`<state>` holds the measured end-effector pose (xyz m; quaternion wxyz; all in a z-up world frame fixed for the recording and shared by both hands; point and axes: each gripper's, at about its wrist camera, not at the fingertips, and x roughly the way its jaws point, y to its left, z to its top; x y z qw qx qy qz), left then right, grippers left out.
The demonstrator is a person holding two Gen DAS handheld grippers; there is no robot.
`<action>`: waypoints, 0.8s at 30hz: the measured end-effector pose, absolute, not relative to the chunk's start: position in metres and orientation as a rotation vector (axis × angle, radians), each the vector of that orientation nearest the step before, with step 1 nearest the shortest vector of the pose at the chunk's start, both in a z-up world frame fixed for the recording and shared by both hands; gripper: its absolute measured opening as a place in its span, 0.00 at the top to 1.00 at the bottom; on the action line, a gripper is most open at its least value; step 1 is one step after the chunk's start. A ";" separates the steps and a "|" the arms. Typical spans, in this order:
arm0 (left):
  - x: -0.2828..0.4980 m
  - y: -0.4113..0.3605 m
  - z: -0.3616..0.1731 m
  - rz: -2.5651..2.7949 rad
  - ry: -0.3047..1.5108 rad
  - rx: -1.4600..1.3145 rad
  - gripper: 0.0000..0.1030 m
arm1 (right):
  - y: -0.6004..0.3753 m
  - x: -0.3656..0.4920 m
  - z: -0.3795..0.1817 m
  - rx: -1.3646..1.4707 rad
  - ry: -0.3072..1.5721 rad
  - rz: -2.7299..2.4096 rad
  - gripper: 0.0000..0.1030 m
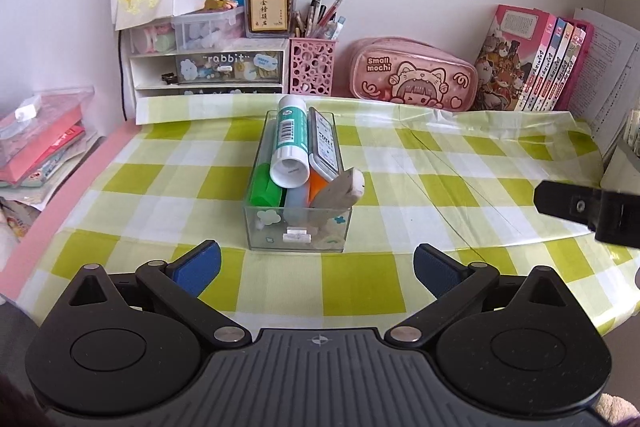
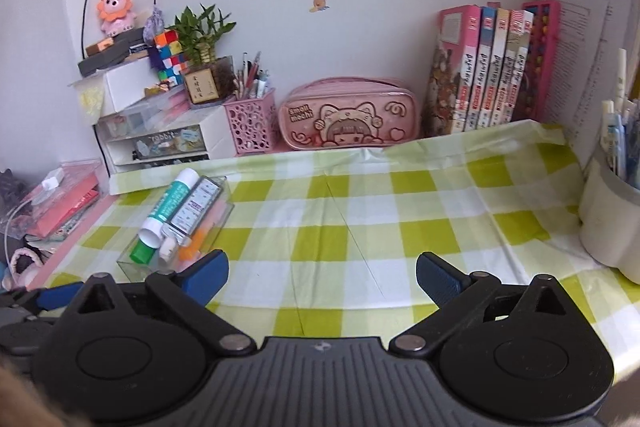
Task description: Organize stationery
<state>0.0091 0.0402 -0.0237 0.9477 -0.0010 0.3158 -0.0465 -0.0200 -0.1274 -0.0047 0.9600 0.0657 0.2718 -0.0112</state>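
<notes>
A clear plastic box [image 1: 256, 227] stands on the green checked tablecloth, straight ahead of my left gripper [image 1: 317, 269]. It holds a white and teal glue stick [image 1: 289, 141], a white correction tape [image 1: 325, 143], a green piece [image 1: 264, 187], an orange piece [image 1: 317, 185] and a grey eraser [image 1: 340, 189]. My left gripper is open and empty, just short of the box. My right gripper [image 2: 322, 277] is open and empty over bare cloth; the box [image 2: 134, 259] with the glue stick [image 2: 170, 201] lies to its left.
At the back stand a white drawer unit [image 1: 208, 69], a pink pen holder [image 1: 312, 67], a pink pencil case [image 1: 412, 73] and a row of books [image 1: 532, 61]. A pile of pink folders [image 1: 40, 139] lies left. A white pen pot [image 2: 612, 215] stands right.
</notes>
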 end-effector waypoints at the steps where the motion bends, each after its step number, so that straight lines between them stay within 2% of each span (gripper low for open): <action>1: 0.008 0.039 -0.023 -0.083 0.643 0.010 0.05 | -0.127 -0.023 -0.008 0.132 0.554 -0.032 0.04; 24: 0.004 0.036 -0.019 -0.057 0.640 0.034 0.05 | -0.125 -0.029 -0.008 0.127 0.541 -0.047 0.02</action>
